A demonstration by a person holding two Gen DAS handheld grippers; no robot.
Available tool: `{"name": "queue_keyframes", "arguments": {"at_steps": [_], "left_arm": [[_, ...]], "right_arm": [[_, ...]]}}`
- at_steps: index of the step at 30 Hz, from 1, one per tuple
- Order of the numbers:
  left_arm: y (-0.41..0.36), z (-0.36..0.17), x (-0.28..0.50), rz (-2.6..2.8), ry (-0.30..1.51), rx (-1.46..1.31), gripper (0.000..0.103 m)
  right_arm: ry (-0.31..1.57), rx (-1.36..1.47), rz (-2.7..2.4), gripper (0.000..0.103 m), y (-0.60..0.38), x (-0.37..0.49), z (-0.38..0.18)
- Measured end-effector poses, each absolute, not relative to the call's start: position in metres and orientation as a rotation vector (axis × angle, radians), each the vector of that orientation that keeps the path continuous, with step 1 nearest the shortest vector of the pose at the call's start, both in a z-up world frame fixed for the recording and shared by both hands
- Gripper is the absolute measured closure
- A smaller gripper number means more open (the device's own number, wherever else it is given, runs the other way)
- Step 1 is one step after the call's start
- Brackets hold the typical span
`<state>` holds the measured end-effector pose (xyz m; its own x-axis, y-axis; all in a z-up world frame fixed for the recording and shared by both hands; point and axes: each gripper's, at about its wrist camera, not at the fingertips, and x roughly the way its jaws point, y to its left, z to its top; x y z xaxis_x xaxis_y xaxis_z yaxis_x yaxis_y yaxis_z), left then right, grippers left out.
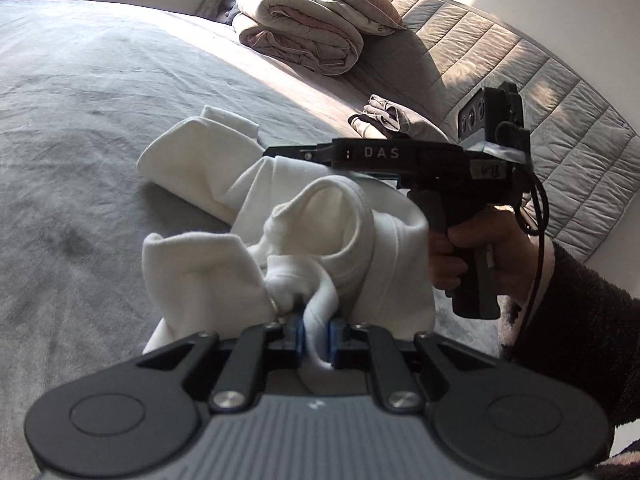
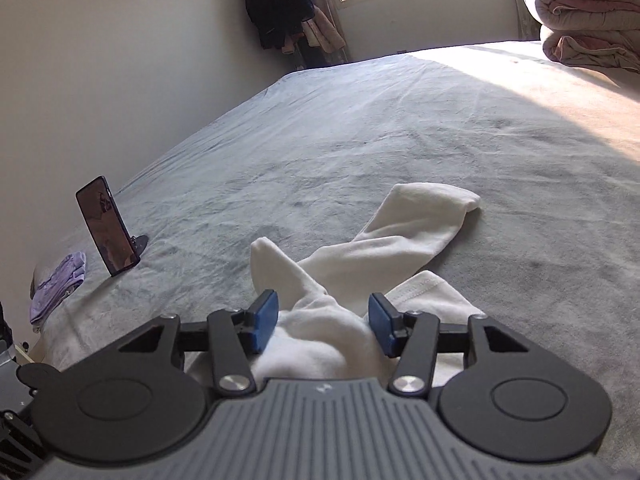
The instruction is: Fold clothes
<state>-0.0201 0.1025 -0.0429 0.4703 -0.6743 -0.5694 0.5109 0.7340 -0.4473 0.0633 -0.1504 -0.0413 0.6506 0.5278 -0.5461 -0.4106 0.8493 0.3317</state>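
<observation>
Left hand-held gripper (image 1: 316,338) has its blue pads closed tight on a bunched fold of the white garment (image 1: 320,224), which rises in a crumpled heap just beyond the pads. Right hand-held gripper (image 2: 323,326) stands wide open, its two blue pads (image 2: 264,320) set apart on either side of a hump of the same white garment (image 2: 332,344), gripping nothing; in the left wrist view it reaches over the garment from the right, held by a hand (image 1: 472,256) in a dark fuzzy sleeve (image 1: 580,320). The garment lies on the grey bed (image 2: 360,140), with one sleeve (image 2: 420,224) stretched away from the heap and a shorter one (image 2: 276,264) pointing off beside it. Well beyond the garment, a rolled quilt (image 1: 304,36) sits at the head of the bed against a quilted headboard (image 1: 540,92), and a small grey folded piece (image 1: 384,118) lies near it. Away from the garment toward the bed's edge, a phone (image 2: 106,226) stands propped upright, with a lilac cloth (image 2: 60,284) just beside it
</observation>
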Motion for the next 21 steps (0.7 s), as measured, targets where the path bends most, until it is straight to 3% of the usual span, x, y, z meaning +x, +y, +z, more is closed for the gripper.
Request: {"name": "queue_keyframes", "arguments": {"at_steps": [1, 2, 8, 10, 12, 14, 18, 19, 20, 21], "left_arm": [[0.105, -0.041, -0.019, -0.726, 0.79, -0.233, 0.075], [0.108, -0.039, -0.018, -0.719, 0.782, -0.24, 0.064], [0.128, -0.029, -0.006, -0.643, 0.751, -0.287, 0.042], [0.138, -0.029, 0.001, -0.587, 0.765, -0.316, 0.041], [0.147, -0.028, 0.006, -0.569, 0.775, -0.358, 0.041], [0.156, -0.029, 0.011, -0.556, 0.783, -0.402, 0.039], [0.166, -0.038, 0.024, -0.504, 0.829, -0.457, 0.036], [0.169, -0.041, 0.027, -0.486, 0.843, -0.464, 0.036], [0.171, -0.044, 0.03, -0.469, 0.858, -0.472, 0.036], [0.174, -0.047, 0.033, -0.451, 0.872, -0.48, 0.036]], "right_arm": [[0.69, 0.154, 0.533, 0.084, -0.148, 0.063, -0.044], [0.708, 0.132, 0.531, 0.096, -0.146, 0.062, -0.048], [0.731, 0.163, 0.509, 0.099, -0.158, 0.057, -0.048], [0.734, 0.181, 0.514, 0.099, -0.161, 0.055, -0.046], [0.743, 0.198, 0.515, 0.097, -0.161, 0.052, -0.044], [0.758, 0.213, 0.51, 0.089, -0.16, 0.05, -0.041], [0.783, 0.176, 0.509, 0.086, -0.152, 0.056, -0.024], [0.78, 0.166, 0.508, 0.074, -0.149, 0.059, -0.019], [0.772, 0.157, 0.503, 0.055, -0.145, 0.061, -0.016], [0.763, 0.148, 0.497, 0.05, -0.142, 0.063, -0.012]]}}
